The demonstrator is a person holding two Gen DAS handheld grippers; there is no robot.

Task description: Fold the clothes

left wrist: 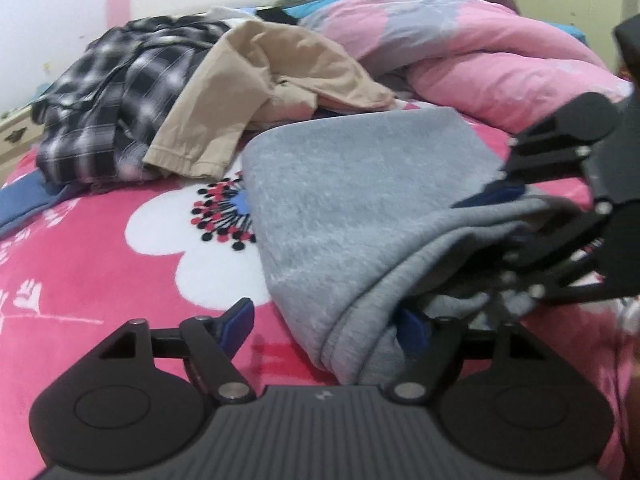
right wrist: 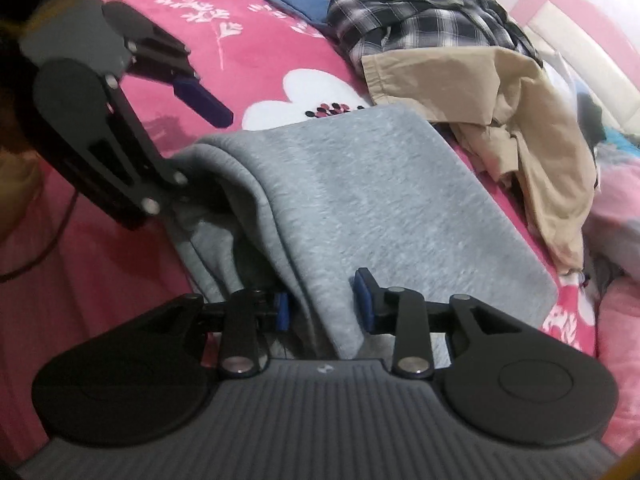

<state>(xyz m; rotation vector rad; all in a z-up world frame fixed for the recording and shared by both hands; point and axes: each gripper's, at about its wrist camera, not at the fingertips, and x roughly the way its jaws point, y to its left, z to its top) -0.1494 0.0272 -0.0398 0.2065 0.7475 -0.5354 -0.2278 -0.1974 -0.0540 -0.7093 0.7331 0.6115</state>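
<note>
Right wrist view shows my right claw [right wrist: 324, 300] spread loosely around the grey sweatshirt [right wrist: 360, 200] hem, not clenched. My left claw [left wrist: 328, 320] gapes wide beside it. Thick, limp fleece; I'd pinch the doubled hem edge.

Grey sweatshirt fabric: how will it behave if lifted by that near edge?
The grey garment looks floppy: its layers already sag around the right gripper. Thick fleece, so probably heavyish. The fuzzy pink blanket likely adds drag.
</note>
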